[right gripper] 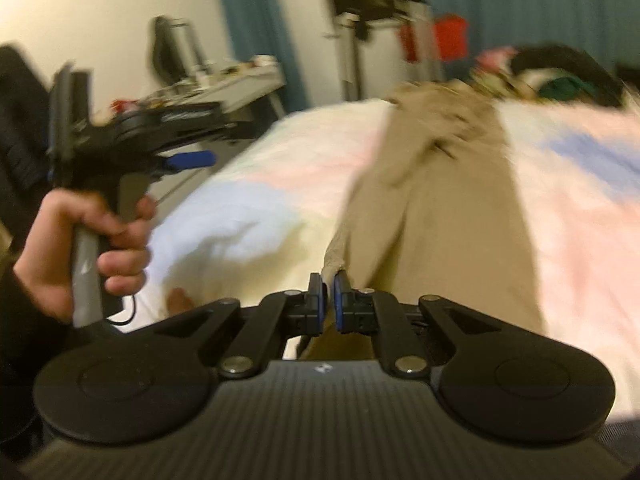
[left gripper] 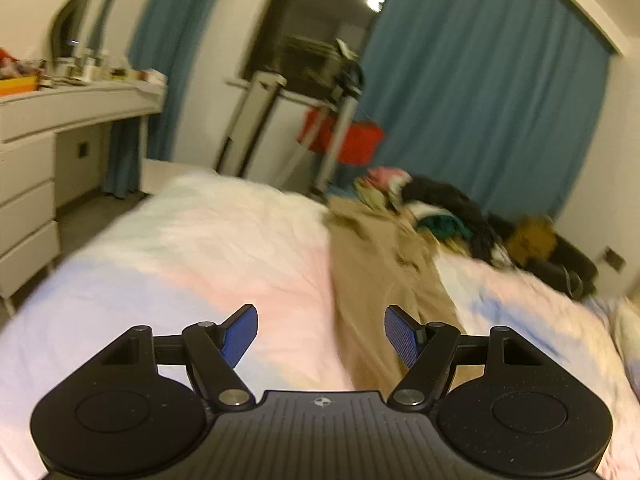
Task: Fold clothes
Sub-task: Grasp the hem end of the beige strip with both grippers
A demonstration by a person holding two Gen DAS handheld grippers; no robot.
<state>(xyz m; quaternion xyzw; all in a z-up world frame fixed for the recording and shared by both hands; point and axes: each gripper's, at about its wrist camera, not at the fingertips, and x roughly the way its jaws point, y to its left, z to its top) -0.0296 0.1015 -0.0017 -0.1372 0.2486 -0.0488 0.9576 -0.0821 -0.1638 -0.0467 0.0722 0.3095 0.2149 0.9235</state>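
Tan trousers (right gripper: 448,208), pastel bedspread (left gripper: 208,248)

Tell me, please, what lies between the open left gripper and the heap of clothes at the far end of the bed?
In the left wrist view, beyond the left gripper, only pastel bedding and tan trousers stretch toward the clothes heap.

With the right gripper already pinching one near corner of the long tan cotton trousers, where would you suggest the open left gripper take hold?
I would grip the near hem of the tan trousers, on the edge lying just ahead of the open left gripper. Come in low from the near side of the pastel bedspread: the garment runs lengthwise away, and the right gripper already pinches the neighbouring corner.
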